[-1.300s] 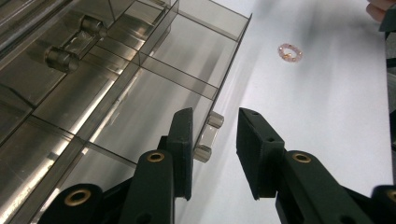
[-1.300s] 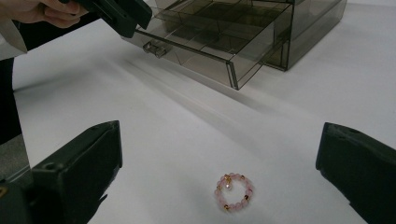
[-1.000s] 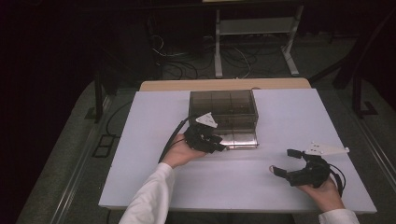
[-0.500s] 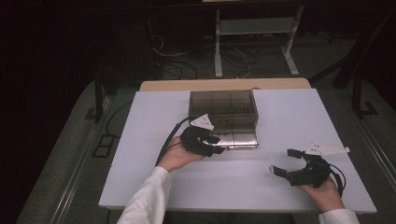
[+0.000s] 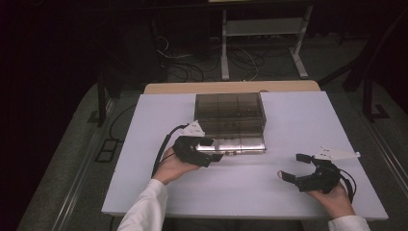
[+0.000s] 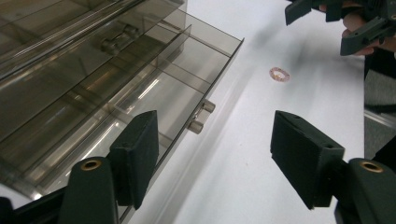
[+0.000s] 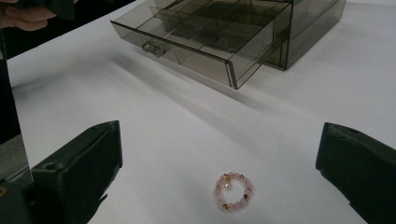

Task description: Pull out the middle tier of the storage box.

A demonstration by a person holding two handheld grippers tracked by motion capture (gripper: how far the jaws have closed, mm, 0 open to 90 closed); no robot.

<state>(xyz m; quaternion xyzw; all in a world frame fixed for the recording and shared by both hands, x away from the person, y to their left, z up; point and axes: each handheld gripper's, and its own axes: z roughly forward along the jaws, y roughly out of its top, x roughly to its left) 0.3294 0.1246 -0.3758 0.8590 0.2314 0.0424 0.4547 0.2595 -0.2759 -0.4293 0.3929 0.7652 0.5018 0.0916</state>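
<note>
Seen from the high view: a white rectangular table (image 5: 144, 144) carrying a smoky transparent plastic organiser box with divided compartments (image 5: 230, 107) at the far middle, its lower drawer (image 5: 236, 143) pulled out toward the near edge. Just left of that drawer front, the left gripper (image 5: 211, 149), black, held in a white-sleeved hand, jaws pointing right along the drawer's near face. From the left gripper view: jaws spread apart, just been opening, gripping nothing; one pad beside the drawer's clear front wall, the other over bare table, and the drawer's small clear two-post handle (image 6: 200, 116) lying ahead between them, untouched. Inside the drawer, clear partitions forming several shallow cells, contents not discernible. Farther off in that same view, a small ring-shaped pink beaded bracelet with gold spacers (image 6: 279, 73) flat on the table, well apart from the drawer, and beyond it the other hand with its gripper. At the near right of the table, the right gripper (image 5: 294, 167), black with a grey three-cornered plate on top, jaws pointing left and spread wide, released, clamping nothing. From the right gripper view: the bracelet (image 7: 230, 192) lying flat on the white surface between the two black pads but clear of both, a little nearer the camera than the pad tips, with the open drawer and the box well beyond it.
</note>
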